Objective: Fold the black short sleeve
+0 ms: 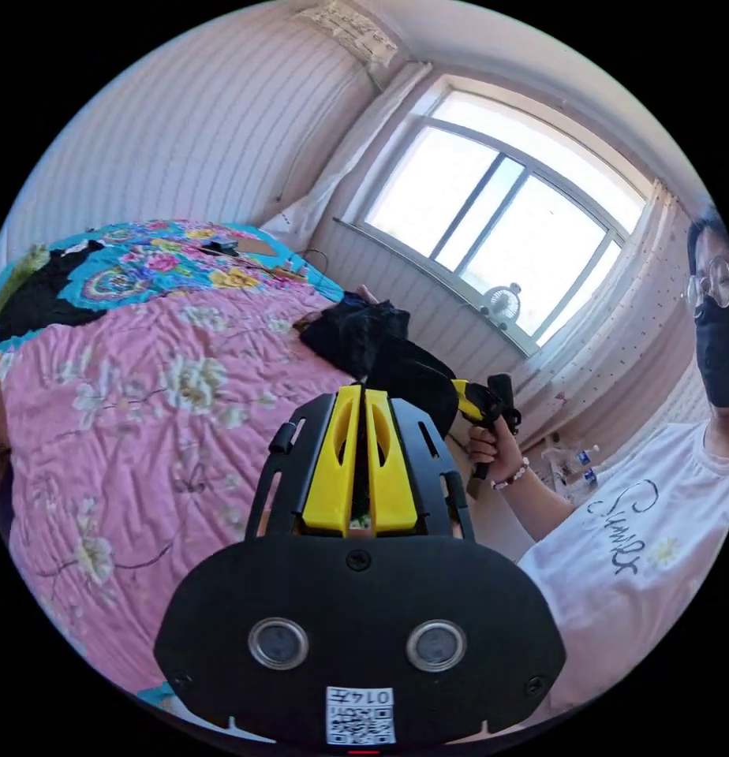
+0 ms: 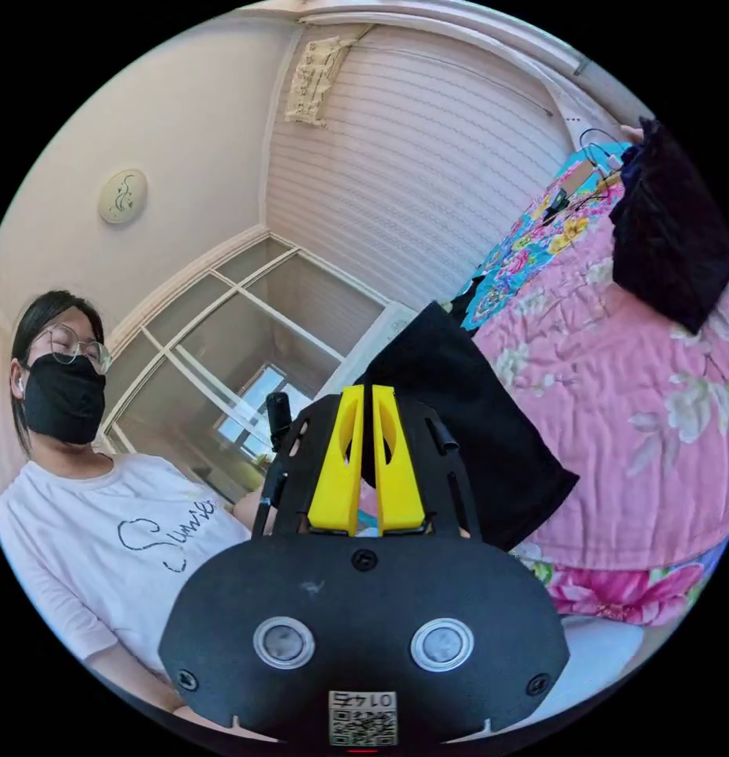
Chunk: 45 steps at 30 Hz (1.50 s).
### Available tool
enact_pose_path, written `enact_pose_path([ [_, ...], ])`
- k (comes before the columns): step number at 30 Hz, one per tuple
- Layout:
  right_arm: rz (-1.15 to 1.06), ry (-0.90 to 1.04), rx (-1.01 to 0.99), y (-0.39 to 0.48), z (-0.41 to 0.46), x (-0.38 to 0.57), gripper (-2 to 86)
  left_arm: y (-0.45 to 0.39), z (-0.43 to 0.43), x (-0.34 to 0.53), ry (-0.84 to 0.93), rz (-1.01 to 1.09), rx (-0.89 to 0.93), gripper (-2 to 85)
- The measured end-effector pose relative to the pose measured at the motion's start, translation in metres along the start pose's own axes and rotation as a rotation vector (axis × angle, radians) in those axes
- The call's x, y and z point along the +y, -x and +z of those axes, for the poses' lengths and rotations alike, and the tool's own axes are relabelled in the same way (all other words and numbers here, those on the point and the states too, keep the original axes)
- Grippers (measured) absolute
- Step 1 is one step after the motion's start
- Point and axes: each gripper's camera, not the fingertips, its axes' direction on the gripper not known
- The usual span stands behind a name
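Pink floral quilt covers the bed [image 1: 128, 410], the largest surface present. Black short sleeve [image 1: 380, 347] is raised above the bed edge and stretched between both tools, one part hanging beside the quilt. Left hand-held gripper [image 1: 363, 394] has its yellow jaws closed on the fabric; right hand-held gripper [image 2: 366, 394], jaws likewise closed, grips another portion of it.

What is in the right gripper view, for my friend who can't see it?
Yellow tongs pinch a black shirt that hangs over the edge of a bed with a pink flowery quilt. More black cloth lies farther up the bed. A person in a white T-shirt stands to the left, by a window.
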Motion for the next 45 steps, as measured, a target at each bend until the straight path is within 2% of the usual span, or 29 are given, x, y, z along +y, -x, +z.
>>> enact_pose_path([
  [5,-0.122,-0.04,-0.017,0.043,0.082,-0.006,0.8,0.021,-0.119,0.002,-0.208,0.072,-0.175,-1.0],
  [8,-0.102,-0.01,0.003,0.037,0.115,0.017,0.8,0.04,-0.17,0.022,-0.232,0.056,-0.264,-1.0],
  [10,-0.05,0.056,0.049,0.02,0.136,0.042,0.8,0.061,-0.187,0.043,-0.202,-0.003,-0.259,-1.0],
  [13,0.046,0.253,0.198,-0.018,0.18,0.1,0.9,0.11,-0.189,0.089,-0.055,-0.178,-0.239,-1.0],
  [15,0.168,0.45,0.324,-0.065,0.218,0.156,1.0,0.156,-0.176,0.137,0.079,-0.386,-0.222,-1.0],
  [18,0.341,0.577,0.397,-0.112,0.245,0.206,1.2,0.2,-0.175,0.192,0.104,-0.667,-0.103,-1.0],
  [20,0.39,0.55,0.384,-0.123,0.249,0.217,1.5,0.208,-0.184,0.21,0.071,-0.72,-0.068,-1.0],
  [28,0.419,0.513,0.465,-0.157,0.245,0.208,5.5,0.23,-0.233,0.229,-0.033,-0.745,-0.031,-1.0],
  [31,0.385,0.472,0.642,-0.17,0.242,0.205,7.3,0.237,-0.249,0.226,-0.063,-0.731,-0.015,-1.0],
  [33,0.425,0.498,0.747,-0.199,0.258,0.211,13.0,0.24,-0.259,0.222,-0.06,-0.715,-0.02,-1.0],
  [35,0.506,0.58,0.703,-0.229,0.278,0.219,14.0,0.243,-0.267,0.22,-0.077,-0.716,-0.011,-1.0],
  [37,0.57,0.626,0.666,-0.253,0.295,0.228,12.5,0.243,-0.277,0.22,-0.117,-0.722,0.004,-1.0],
  [40,0.579,0.607,0.725,-0.269,0.301,0.233,8.5,0.244,-0.293,0.211,-0.191,-0.707,0.059,-1.0],
  [45,0.537,0.566,0.642,-0.268,0.287,0.23,2.3,0.251,-0.296,0.128,-0.245,-0.516,0.089,-0.8],
])
